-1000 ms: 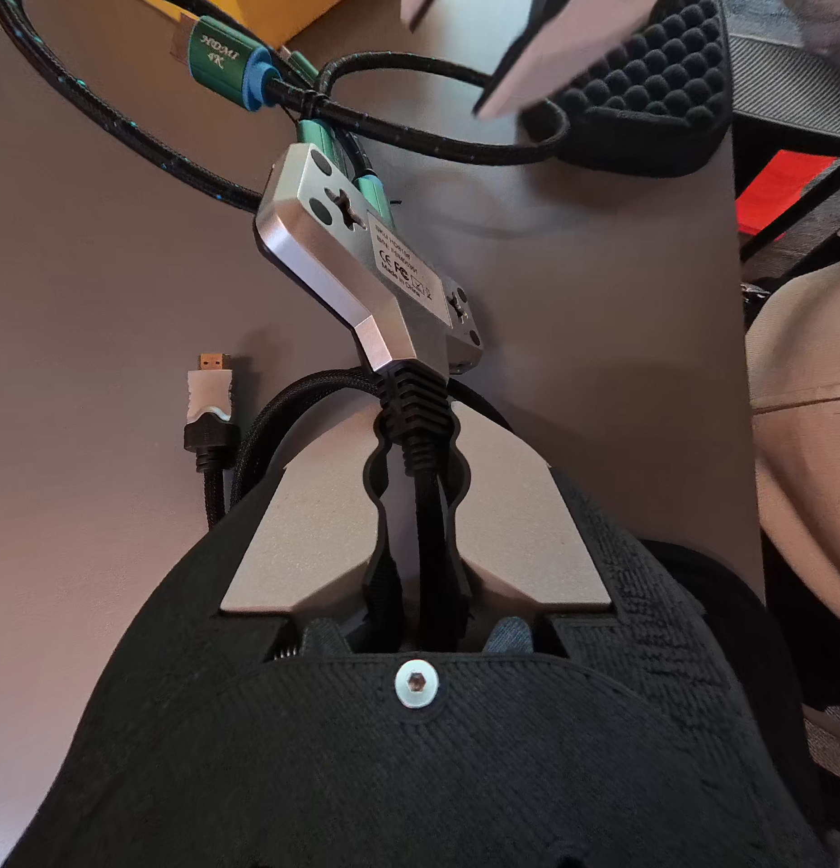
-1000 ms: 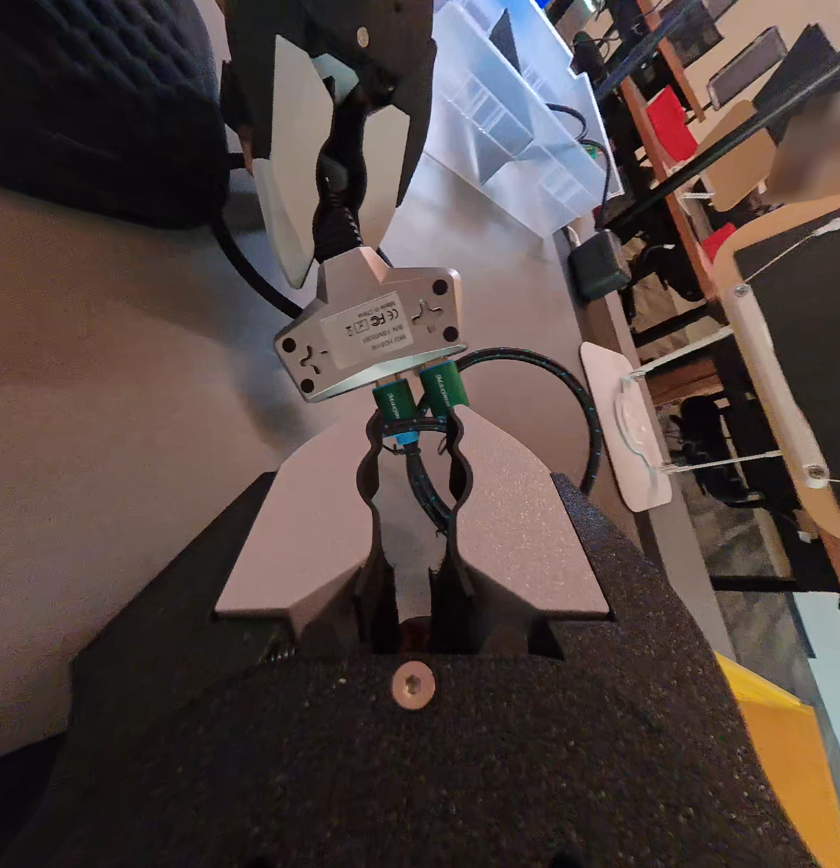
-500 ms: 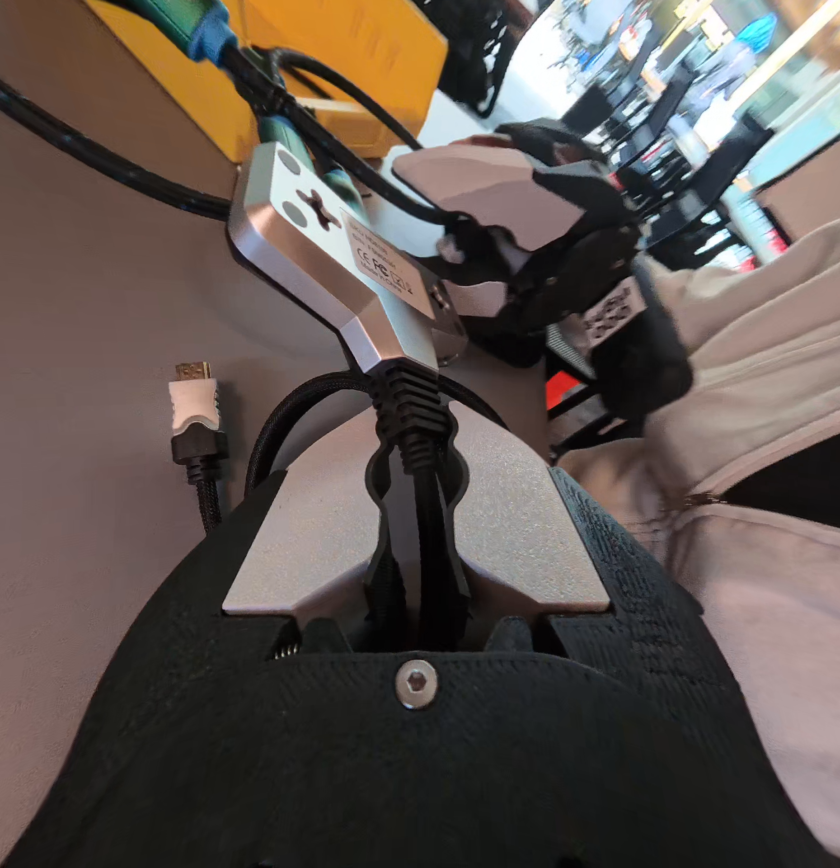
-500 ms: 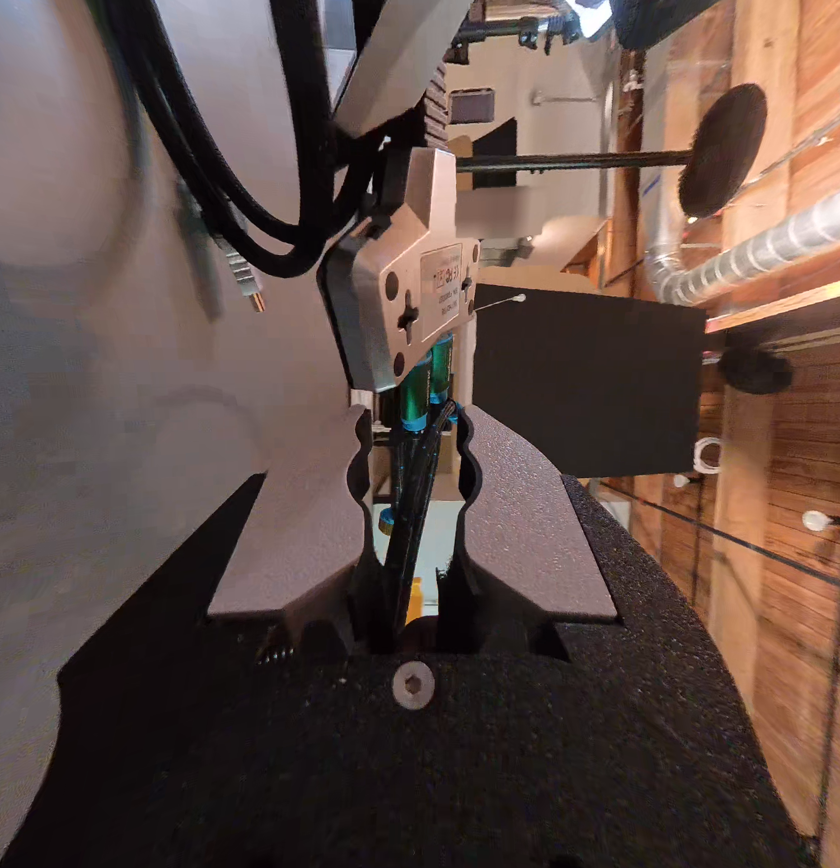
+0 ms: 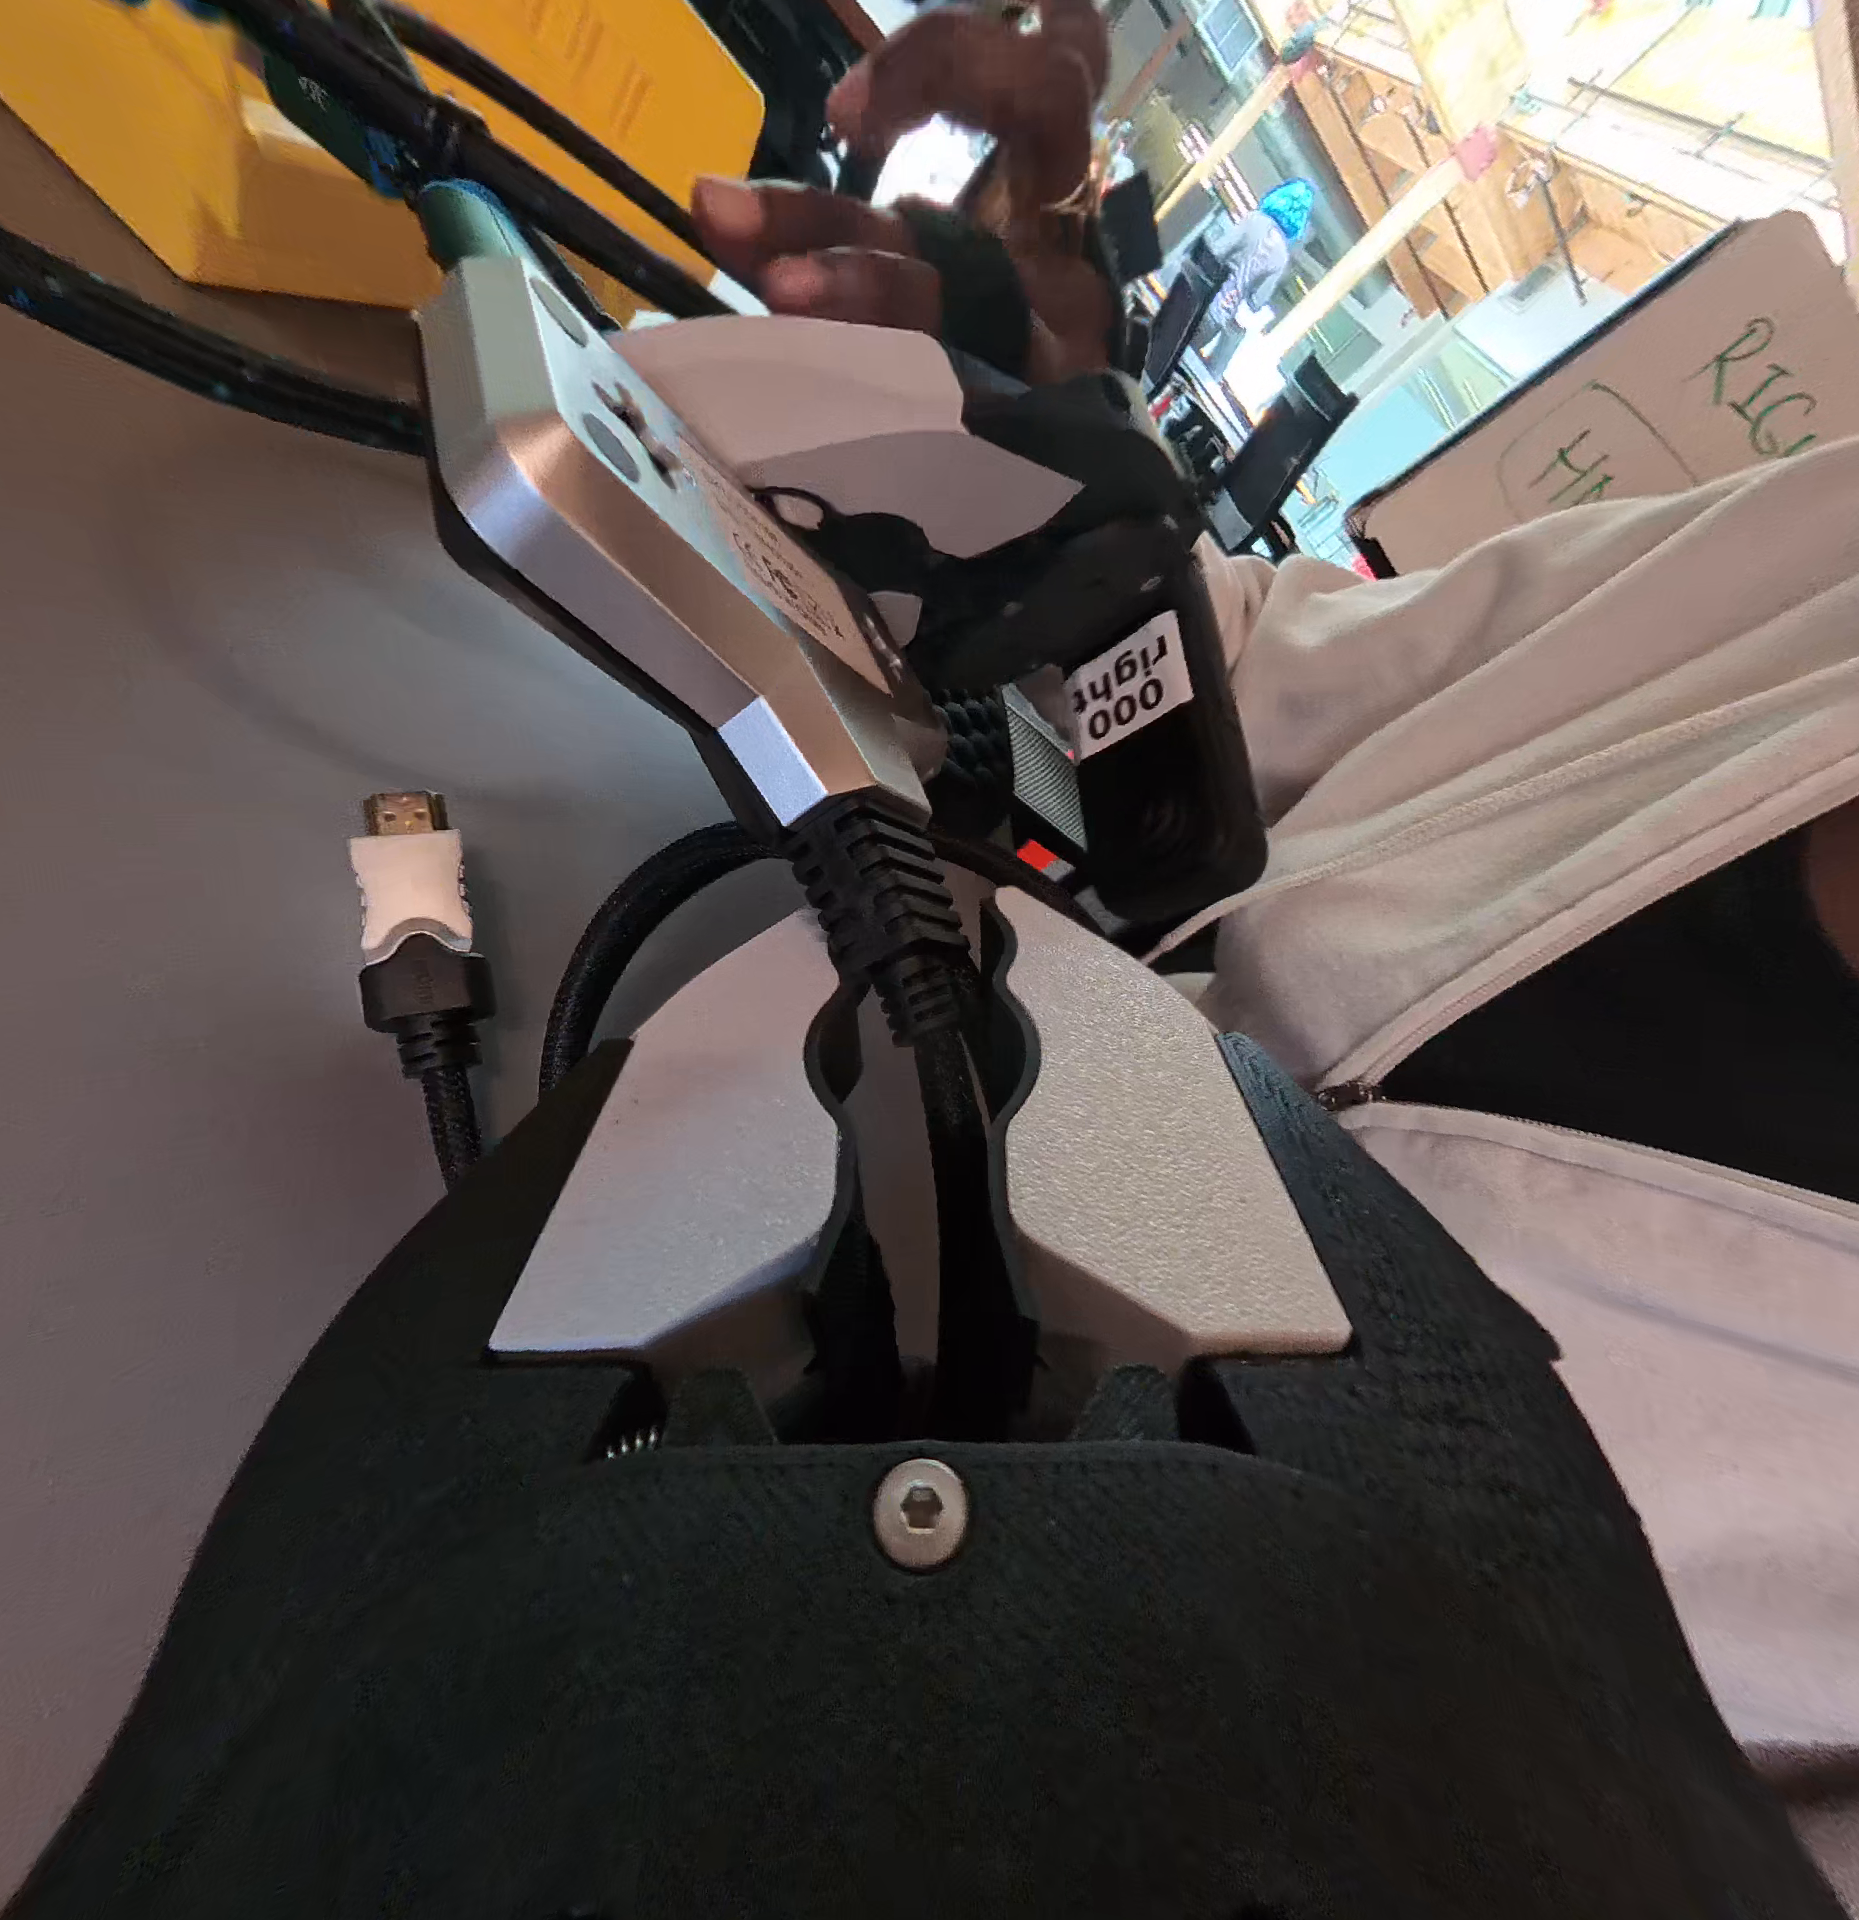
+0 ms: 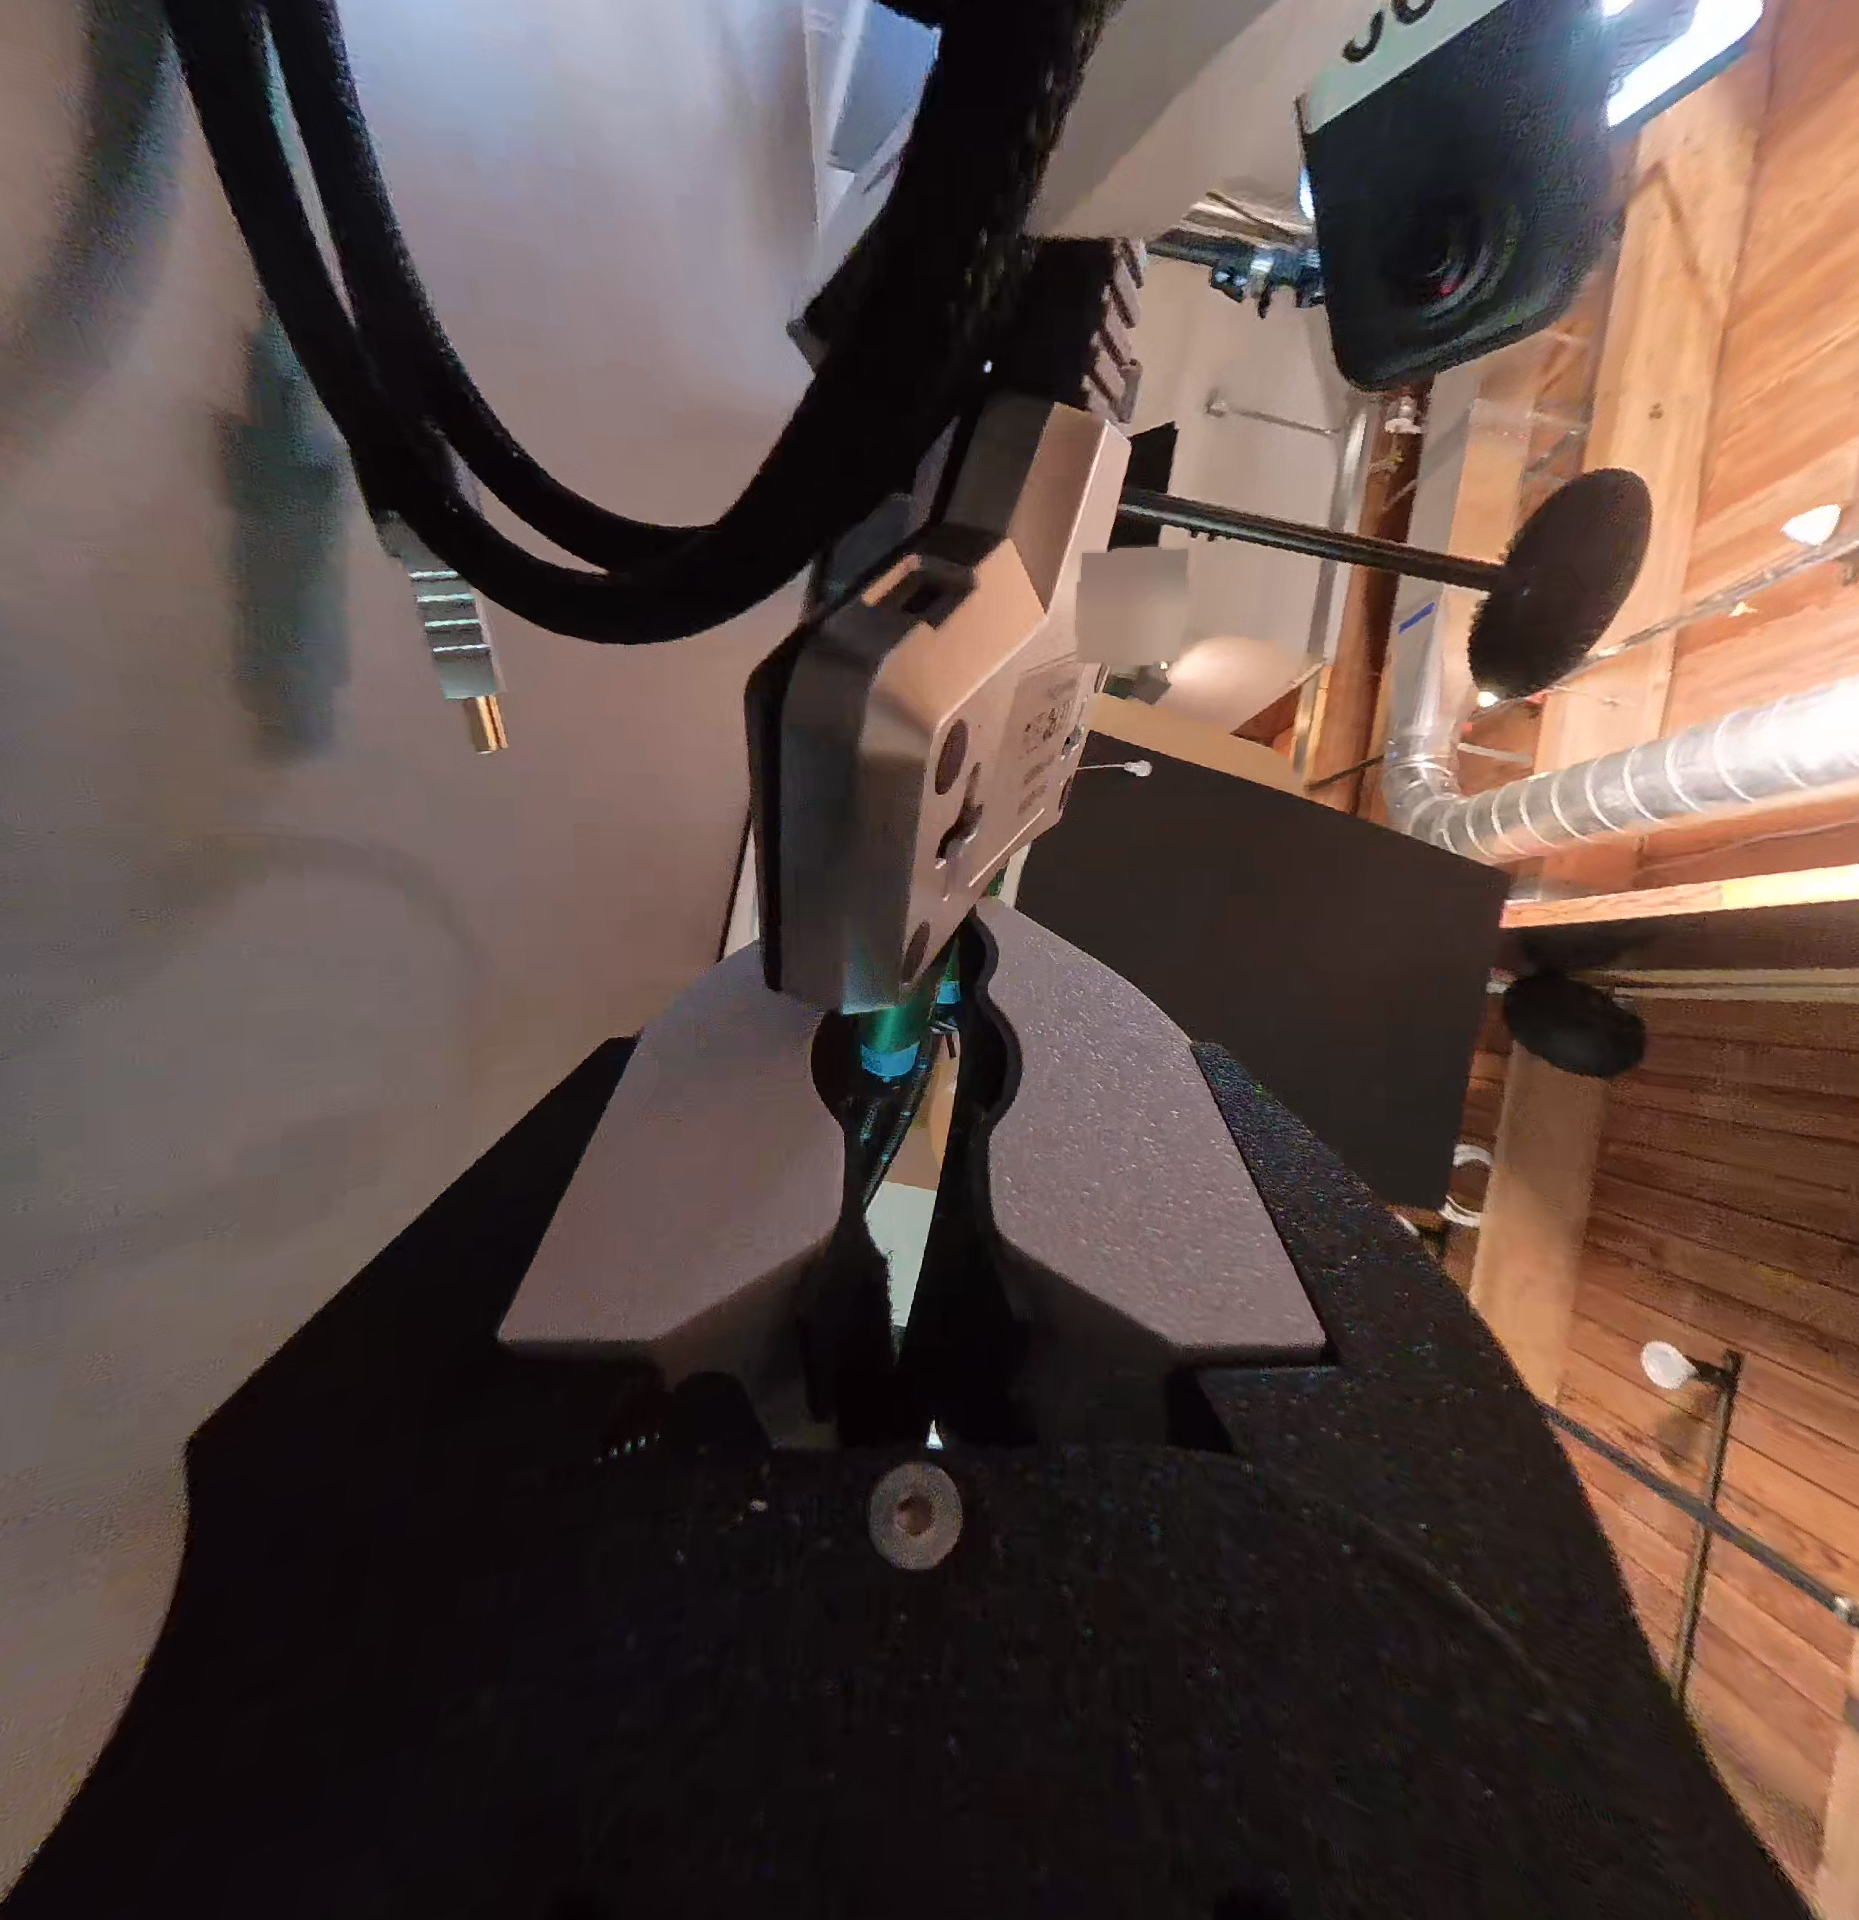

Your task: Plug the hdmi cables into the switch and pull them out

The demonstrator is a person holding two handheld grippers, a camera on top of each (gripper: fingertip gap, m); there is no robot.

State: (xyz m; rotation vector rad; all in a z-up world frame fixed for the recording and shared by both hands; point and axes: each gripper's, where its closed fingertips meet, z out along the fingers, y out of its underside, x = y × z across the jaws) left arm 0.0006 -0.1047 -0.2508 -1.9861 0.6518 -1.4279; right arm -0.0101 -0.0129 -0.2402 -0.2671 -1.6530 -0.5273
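the silver switch (image 5: pixel 634 582) sits at centre frame in your left wrist view, lifted clear of the grey table (image 5: pixel 156 831) and tilted, its labelled underside turned to the camera. its black ribbed pigtail cable (image 5: pixel 894 966) runs down from its lower end straight between the fingers of your left gripper (image 5: pixel 920 1018), which are drawn in tight on that cable. at the switch's upper end, toward the upper left of the frame, a green plug (image 5: pixel 468 223) is seated in a port and dark braided cables (image 5: pixel 177 343) lead away over a yellow box (image 5: pixel 208 156). your right gripper (image 6: pixel 909 1049) meets the switch (image 6: pixel 925 758) from the other side — in its own view the green plugs (image 6: pixel 889 1034) sit right at its fingertips, and its fingers are nearly closed with the plugs' cables running down the narrow gap, though whether they actually pinch a plug you cannot tell from here. a loose hdmi plug (image 5: pixel 411 904) with a white collar and gold tip lies flat on the table at left centre — well apart from the switch. a hand (image 5: pixel 935 187) shows blurred at the top of the left view, and a pale sleeve (image 5: pixel 1527 727) fills the right side.
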